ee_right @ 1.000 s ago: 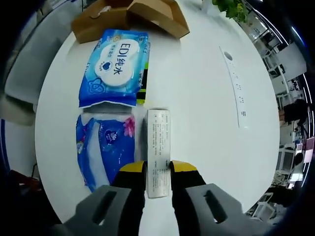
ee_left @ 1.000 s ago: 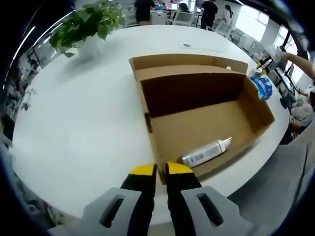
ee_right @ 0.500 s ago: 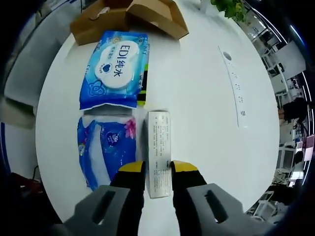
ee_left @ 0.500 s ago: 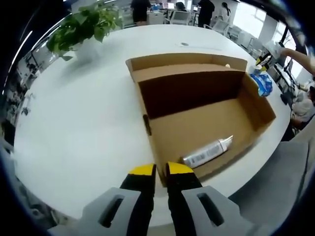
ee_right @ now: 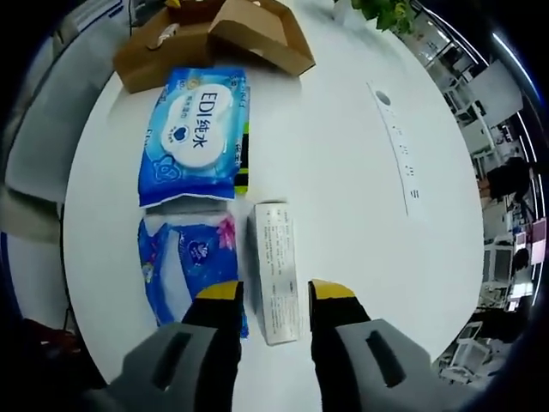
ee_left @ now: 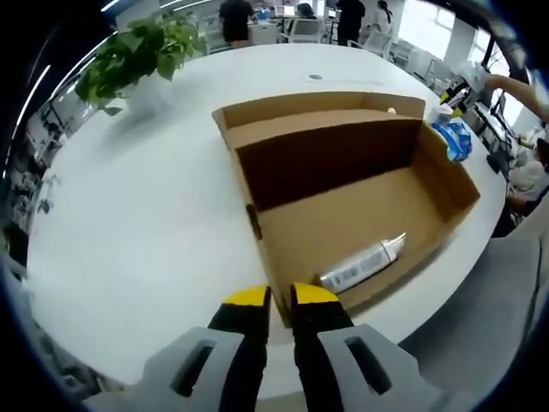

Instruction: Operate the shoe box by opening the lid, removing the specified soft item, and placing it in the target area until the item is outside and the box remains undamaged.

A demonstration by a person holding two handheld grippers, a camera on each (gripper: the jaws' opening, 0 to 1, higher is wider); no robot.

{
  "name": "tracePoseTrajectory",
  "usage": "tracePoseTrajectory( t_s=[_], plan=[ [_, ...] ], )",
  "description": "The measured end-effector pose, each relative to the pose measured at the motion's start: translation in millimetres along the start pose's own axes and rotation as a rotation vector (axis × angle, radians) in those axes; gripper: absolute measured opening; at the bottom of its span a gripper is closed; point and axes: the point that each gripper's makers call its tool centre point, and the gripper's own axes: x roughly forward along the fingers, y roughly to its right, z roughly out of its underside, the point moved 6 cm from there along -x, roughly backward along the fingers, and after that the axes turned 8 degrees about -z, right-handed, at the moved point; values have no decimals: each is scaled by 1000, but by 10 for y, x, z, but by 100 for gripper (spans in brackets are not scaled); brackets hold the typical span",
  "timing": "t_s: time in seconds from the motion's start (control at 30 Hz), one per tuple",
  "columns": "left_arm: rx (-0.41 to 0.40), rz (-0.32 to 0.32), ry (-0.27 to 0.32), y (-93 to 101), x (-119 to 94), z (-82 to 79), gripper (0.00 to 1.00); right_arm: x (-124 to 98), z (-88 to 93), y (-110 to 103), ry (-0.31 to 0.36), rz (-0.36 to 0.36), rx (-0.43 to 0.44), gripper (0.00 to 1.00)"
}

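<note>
Right hand-held gripper (ee_right: 273, 292) stands released astride the small carton (ee_right: 276, 270) on the worktop (ee_right: 343, 163); lifting crookedly risks snagging it. Left hand-held gripper (ee_left: 270, 298), clenched, pins the shoe box (ee_left: 343, 202) wall.

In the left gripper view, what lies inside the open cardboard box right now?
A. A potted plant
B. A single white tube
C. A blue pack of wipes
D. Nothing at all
B. One white tube lies on the floor of the cardboard box, near its closest wall; the left gripper sits shut at that wall.
</note>
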Motion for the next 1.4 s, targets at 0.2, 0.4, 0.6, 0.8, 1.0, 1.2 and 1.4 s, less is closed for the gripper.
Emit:
tracePoseTrajectory(
  t_s=[0.2, 0.4, 0.6, 0.8, 1.0, 1.2, 1.4],
  plan=[
    [25, 17, 22, 36, -55, -37, 14, -114, -19, -38, 33, 33, 61, 35],
    [61, 29, 47, 41, -124, -92, 18, -234, -107, -151, 92, 62, 126, 41],
    [106, 55, 76, 55, -202, -174, 20, -356, -178, -282, 146, 100, 193, 47],
    [188, 122, 99, 131, -257, -304, 24, -486, -272, -494, 204, 136, 263, 54],
    [268, 172, 89, 183, -250, -409, 27, -594, -344, -682, 268, 171, 339, 63],
    [364, 222, 64, 251, -184, -484, 31, -677, -406, -884, 326, 209, 400, 71],
    [499, 299, 17, 362, -69, -522, 34, -747, -453, -1135, 369, 255, 471, 83]
  ],
)
